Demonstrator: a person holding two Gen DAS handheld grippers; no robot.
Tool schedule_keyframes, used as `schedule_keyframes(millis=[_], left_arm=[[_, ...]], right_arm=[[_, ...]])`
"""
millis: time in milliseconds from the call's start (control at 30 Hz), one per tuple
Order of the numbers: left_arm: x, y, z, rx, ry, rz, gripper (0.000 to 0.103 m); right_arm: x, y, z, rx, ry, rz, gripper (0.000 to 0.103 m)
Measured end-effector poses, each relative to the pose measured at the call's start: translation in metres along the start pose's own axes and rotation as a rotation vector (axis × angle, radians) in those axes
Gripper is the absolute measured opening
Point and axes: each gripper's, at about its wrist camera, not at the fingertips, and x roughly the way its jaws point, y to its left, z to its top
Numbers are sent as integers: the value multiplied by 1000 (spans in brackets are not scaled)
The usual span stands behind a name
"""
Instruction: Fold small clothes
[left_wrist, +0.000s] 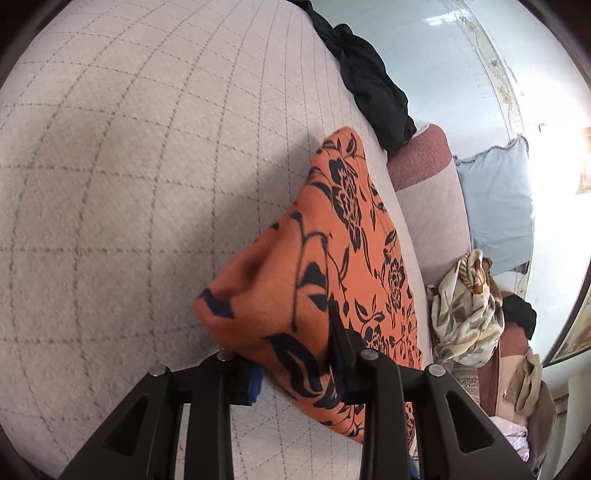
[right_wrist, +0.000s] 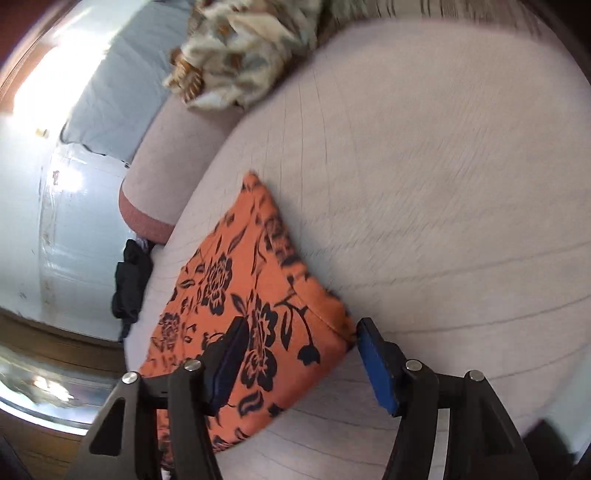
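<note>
Two grippers worked one orange floral garment (left_wrist: 343, 266) that lay on the pale checked cushion (left_wrist: 129, 184), near its edge. The left gripper (left_wrist: 295, 350) had a raised fold of the cloth bunched between its fingers, though how firmly it pinched could not be told, since the cloth covered the fingertips. The right gripper (right_wrist: 299, 354) stood wide open, its fingers straddling the garment's near corner without holding it. If the left gripper's grip was shallow, the fold could slip free and fall askew, and the garment could slide off the cushion edge. The right wrist view was motion-blurred. A cream patterned scarf (left_wrist: 465, 310) and dark clothing (left_wrist: 373, 85) lay well apart.
</note>
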Motion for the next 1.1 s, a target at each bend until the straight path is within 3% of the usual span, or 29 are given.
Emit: schedule_keyframes(millis=[67,133,200,367,433,500,567,667,767,867,967,1100], left_arm=[[3,-2,-1,16,-11,12,32],[4,-5,-2,36,-26,27,32],[5,-7,-1,48,-40,32,32],[7,-8,2,82,-59,38,26],[7,-11,2,112,-59,39,23],[4,-18,2,168,-72,46,21],[1,-32,0,249,-98,53,20],[-4,-57,-9,390,-146,63,19],[-9,-85,-26,558,-205,72,19],[-9,-110,-49,728,-247,88,18],[-6,-129,-71,876,-269,90,17],[0,-144,-92,994,-250,55,17]], right_arm=[[-22,15,1,-104,-54,6,64],[-25,54,-10,-275,-30,49,59],[-15,87,-29,-388,35,110,36],[45,166,-91,-595,187,132,32],[68,166,-108,-580,252,123,32],[108,162,-124,-575,389,36,33],[109,164,-128,-635,362,28,32],[106,180,-124,-688,456,18,34],[101,199,-104,-654,500,102,36],[94,229,-87,-636,503,206,79],[91,267,-80,-662,555,308,79],[94,316,-87,-783,609,296,79]])
